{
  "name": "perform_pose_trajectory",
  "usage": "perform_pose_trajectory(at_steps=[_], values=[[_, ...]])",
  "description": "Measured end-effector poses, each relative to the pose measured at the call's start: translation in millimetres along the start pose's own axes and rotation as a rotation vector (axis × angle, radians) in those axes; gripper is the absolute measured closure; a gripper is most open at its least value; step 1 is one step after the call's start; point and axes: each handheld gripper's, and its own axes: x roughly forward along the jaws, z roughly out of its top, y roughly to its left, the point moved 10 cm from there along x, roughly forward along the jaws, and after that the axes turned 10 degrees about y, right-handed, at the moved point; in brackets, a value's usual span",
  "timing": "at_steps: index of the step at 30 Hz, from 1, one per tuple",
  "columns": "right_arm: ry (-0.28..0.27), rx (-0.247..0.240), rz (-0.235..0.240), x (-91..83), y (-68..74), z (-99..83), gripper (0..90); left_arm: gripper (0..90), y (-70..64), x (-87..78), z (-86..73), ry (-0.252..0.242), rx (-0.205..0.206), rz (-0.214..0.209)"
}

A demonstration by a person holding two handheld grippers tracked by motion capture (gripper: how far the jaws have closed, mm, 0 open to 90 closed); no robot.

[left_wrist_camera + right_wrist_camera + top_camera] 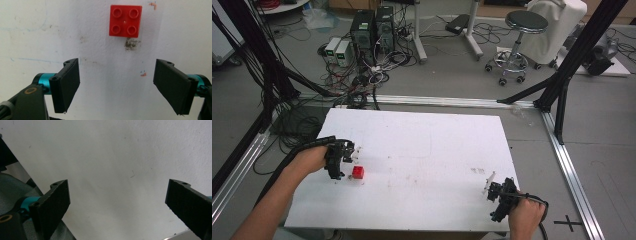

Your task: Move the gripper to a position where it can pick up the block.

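Red brick (125, 21): on white table (422, 145), just ahead of left gripper (116, 85), untouched.
Left gripper: jaws spread wide, empty.
Right gripper (117, 205): jaws apart, empty, well away from brick.

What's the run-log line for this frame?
left hand-held gripper: open, just short of red brick | right hand-held gripper: open, holding nothing, near table corner | brick: untouched, studs up

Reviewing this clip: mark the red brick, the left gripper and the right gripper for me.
red brick (125, 21): left gripper view, middle of its studded top.
left gripper (343, 161): high view, midway between its fingertips.
right gripper (491, 186): high view, midway between its fingertips.
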Motion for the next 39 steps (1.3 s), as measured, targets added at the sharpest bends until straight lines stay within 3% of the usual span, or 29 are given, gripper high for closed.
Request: perform_pose_trajectory(at_steps=[3, 6, 17, 39], values=[[-0.001, 0.002, 0.002, 0.2, 0.4, 0.5, 5.0, 21.6, 1.6, 0.3, 4.4, -0.006, 0.007, 0.001], [0.0, 0.002, 0.004, 0.3, 0.6, 0.5, 5.0, 21.6, 0.9, 1.5, 12.7, -0.022, 0.016, -0.023], [0.002, -0.003, 0.003, 1.5, 0.2, 1.2, 5.0, 21.6, -0.2, 14.2, 24.8, -0.005, 0.055, -0.048], [0.007, -0.006, 0.002, 2.6, -0.2, 1.1, 5.0, 21.7, -2.9, 31.0, 37.6, 0.02, 0.096, -0.091]])
